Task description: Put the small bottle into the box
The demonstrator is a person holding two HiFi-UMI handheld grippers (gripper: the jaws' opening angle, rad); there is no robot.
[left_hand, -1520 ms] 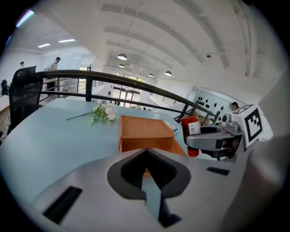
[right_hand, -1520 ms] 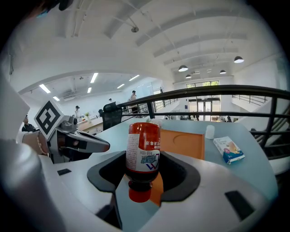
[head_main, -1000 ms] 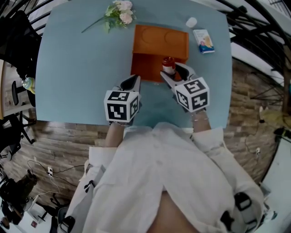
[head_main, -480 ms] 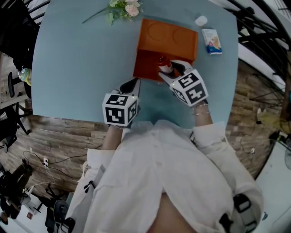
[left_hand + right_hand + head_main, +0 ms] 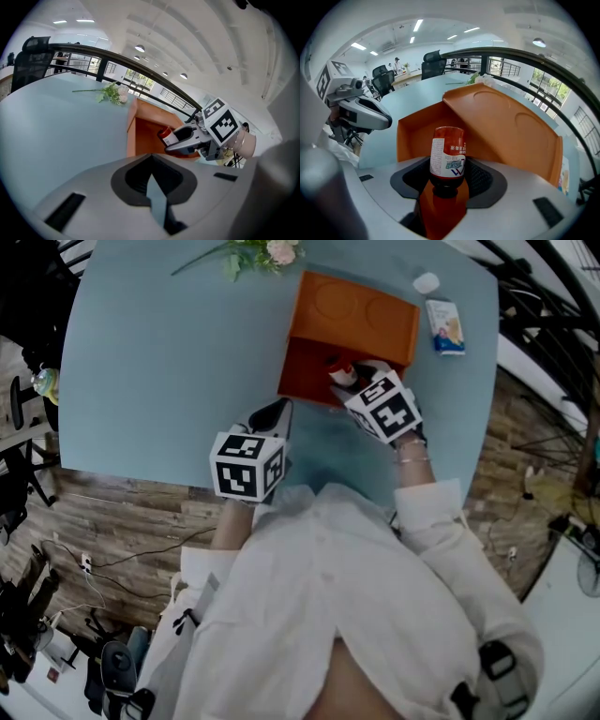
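As right tool advances, small bottle reaches farther into box

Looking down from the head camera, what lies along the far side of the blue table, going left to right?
Sprig of flowers → orange box → small white round thing → small printed carton.

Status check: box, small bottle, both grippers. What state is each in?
box: open, mouth toward the grippers.
small bottle: gripped, at the box mouth, not released.
right gripper: jaws shut on the small bottle.
left gripper: jaws together, holding nothing.
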